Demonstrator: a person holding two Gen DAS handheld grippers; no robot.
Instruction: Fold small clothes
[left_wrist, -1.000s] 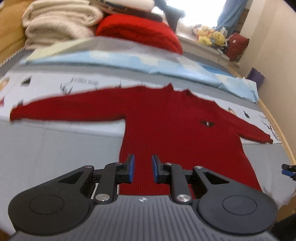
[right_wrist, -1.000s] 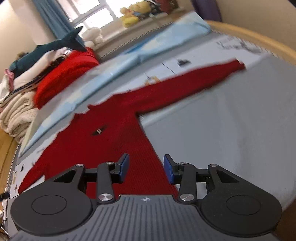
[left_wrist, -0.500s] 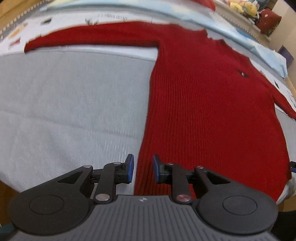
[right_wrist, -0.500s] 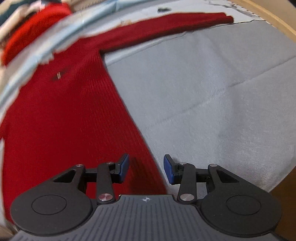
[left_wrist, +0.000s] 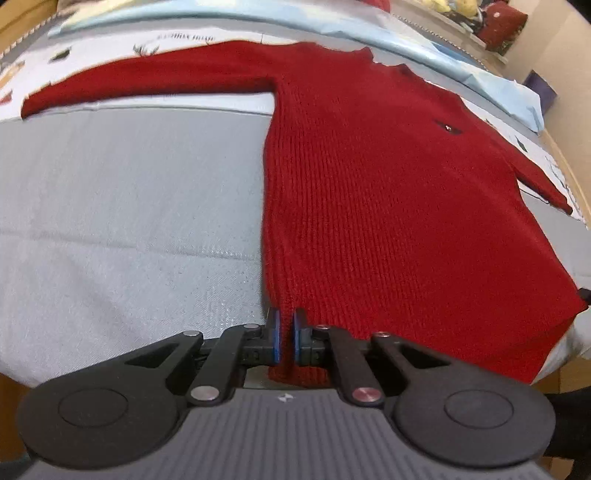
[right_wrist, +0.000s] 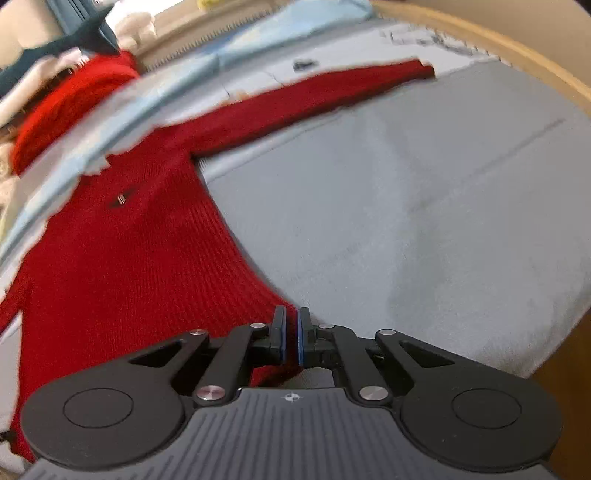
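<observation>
A red knit sweater (left_wrist: 388, 192) is lying flat and face up on a grey bedsheet (left_wrist: 122, 206), its body running from the near edge of the bed toward the far side, both sleeves stretching out sideways. In the left wrist view the left sleeve (left_wrist: 147, 83) is reaching far left across a white printed strip of bedding (left_wrist: 177, 37), and a small dark emblem (left_wrist: 447, 127) is sitting on the chest. In the right wrist view the other sleeve (right_wrist: 325, 92) is angling away to the far right, its cuff ending near the wooden bed rim (right_wrist: 491, 40).

The left gripper (left_wrist: 285, 338) is sitting low at the near hem, pointing forward along the sweater's left side edge; its blue-padded fingers (left_wrist: 275, 338) are pinching the hem corner, with red knit showing in the narrow gap and bunching just below them. The right gripper (right_wrist: 291, 339) is holding the same low, forward-pointing pose at the opposite hem corner, its fingers (right_wrist: 281, 338) nearly together and clamping the red fabric where the sweater's right edge is meeting the grey sheet.

Beyond the sweater a light blue blanket (left_wrist: 424, 48) is lying across the far side of the bed. Farther left in the right wrist view a brighter red folded garment (right_wrist: 70, 107) is resting on a pile, somewhat blurred.
</observation>
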